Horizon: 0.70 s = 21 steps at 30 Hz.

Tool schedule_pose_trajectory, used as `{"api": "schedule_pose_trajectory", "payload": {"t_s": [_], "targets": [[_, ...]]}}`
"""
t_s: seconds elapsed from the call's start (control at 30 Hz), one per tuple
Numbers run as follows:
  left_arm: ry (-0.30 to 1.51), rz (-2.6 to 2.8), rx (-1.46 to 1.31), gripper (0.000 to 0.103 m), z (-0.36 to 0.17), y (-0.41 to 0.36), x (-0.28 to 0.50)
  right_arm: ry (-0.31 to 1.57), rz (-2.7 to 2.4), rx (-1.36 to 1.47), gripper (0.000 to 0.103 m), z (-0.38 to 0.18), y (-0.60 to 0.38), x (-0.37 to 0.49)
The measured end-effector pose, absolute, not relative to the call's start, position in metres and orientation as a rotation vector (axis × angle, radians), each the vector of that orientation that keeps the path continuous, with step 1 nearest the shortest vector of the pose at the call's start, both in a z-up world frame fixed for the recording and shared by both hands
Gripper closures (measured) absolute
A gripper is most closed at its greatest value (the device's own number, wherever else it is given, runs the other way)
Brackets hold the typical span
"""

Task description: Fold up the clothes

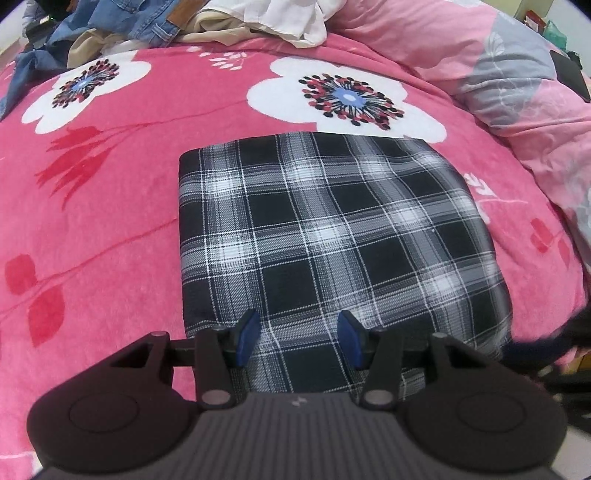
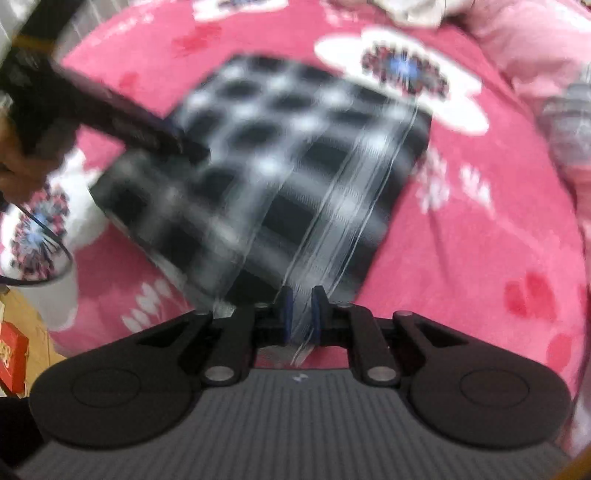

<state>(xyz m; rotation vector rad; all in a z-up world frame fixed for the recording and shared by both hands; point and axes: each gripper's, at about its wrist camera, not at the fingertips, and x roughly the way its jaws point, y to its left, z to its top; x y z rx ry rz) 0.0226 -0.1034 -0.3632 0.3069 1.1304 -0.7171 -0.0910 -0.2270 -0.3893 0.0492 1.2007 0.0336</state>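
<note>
Under your left tongs [image 1: 297,338]: blue-padded fingers spread wide, over the near edge of the black-and-white plaid cloth folded into a flat rectangle [image 1: 332,236].
Right tongs [image 2: 302,314]: nearly pressed together, nothing visibly pinched; view blurred.
Cloth position: straight ahead of both tongs, long axis running away from you, left nearer.
Beneath: pink floral fleece blanket [image 1: 110,206].
Far back: jumbled denim and cream clothes pile [image 1: 155,26].

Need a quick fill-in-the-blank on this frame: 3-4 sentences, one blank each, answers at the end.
1. The folded garment has a black-and-white ____ pattern.
2. The left claw hovers over the garment with its jaws ____.
3. The blanket under the garment is pink, printed with large white ____.
4. Blue denim lies in the pile at the ____ edge of the bed.

Missing words: plaid; open; flowers; far
</note>
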Motion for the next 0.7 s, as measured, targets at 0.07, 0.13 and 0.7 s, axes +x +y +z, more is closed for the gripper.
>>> {"api": "schedule_pose_trajectory", "payload": {"t_s": [0.07, 0.13, 0.7], "targets": [[1.104, -0.725, 0.312, 0.055, -0.355, -0.099, 0.02, 1.209, 0.008, 0.093, 0.094, -0.406, -0.228, -0.096], [1.075, -0.74, 0.324, 0.055, -0.347, -0.092, 0.015, 1.207, -0.002, 0.108, 0.094, -0.406, -0.229, -0.097], [1.084, -0.762, 0.417, 0.052, -0.358, -0.072, -0.013, 1.204, -0.067, 0.23, 0.093, -0.389, -0.24, -0.111]]}}
